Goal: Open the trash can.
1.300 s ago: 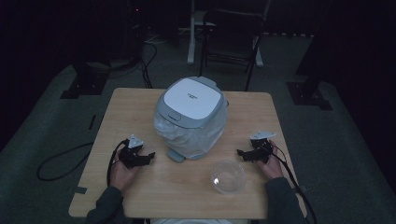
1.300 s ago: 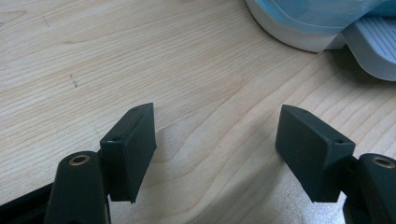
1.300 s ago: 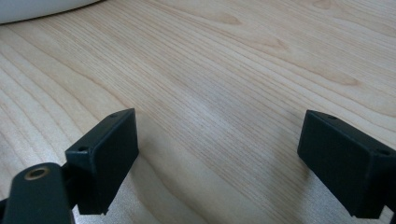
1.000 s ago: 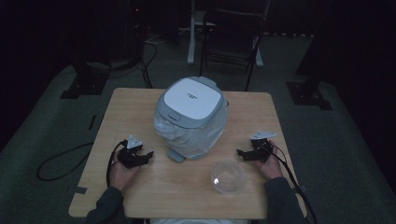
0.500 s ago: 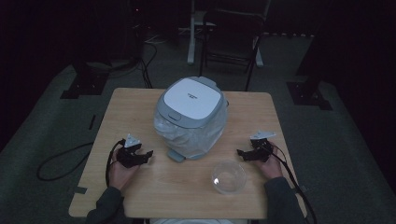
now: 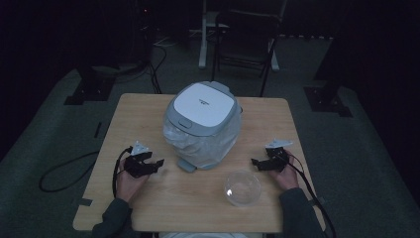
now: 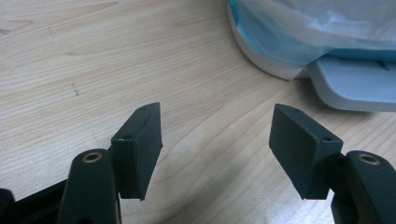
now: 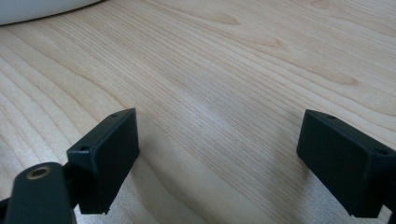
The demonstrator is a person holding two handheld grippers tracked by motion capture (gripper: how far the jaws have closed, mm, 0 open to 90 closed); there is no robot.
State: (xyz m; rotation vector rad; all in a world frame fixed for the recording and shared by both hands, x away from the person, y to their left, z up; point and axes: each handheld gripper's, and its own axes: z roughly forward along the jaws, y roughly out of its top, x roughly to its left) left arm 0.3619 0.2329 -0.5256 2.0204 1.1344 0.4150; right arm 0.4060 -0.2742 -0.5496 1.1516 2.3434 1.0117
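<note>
Risk: the plastic bag [image 6: 208, 141] around the cooker [image 6: 203, 121] looks slippery; a pinch on loose film could slide off or tear it.
Second risk: the glass bowl [image 6: 242, 187] sits near the right gripper [image 6: 257, 162] and could get knocked.
Left gripper [image 6: 157, 162]: jaws wide apart, holding nothing, over bare table [image 6: 148, 114], just left of the cooker's base.
Right gripper: jaws wide apart, empty, right of the cooker.
Cooker: table centre, lid down.
</note>
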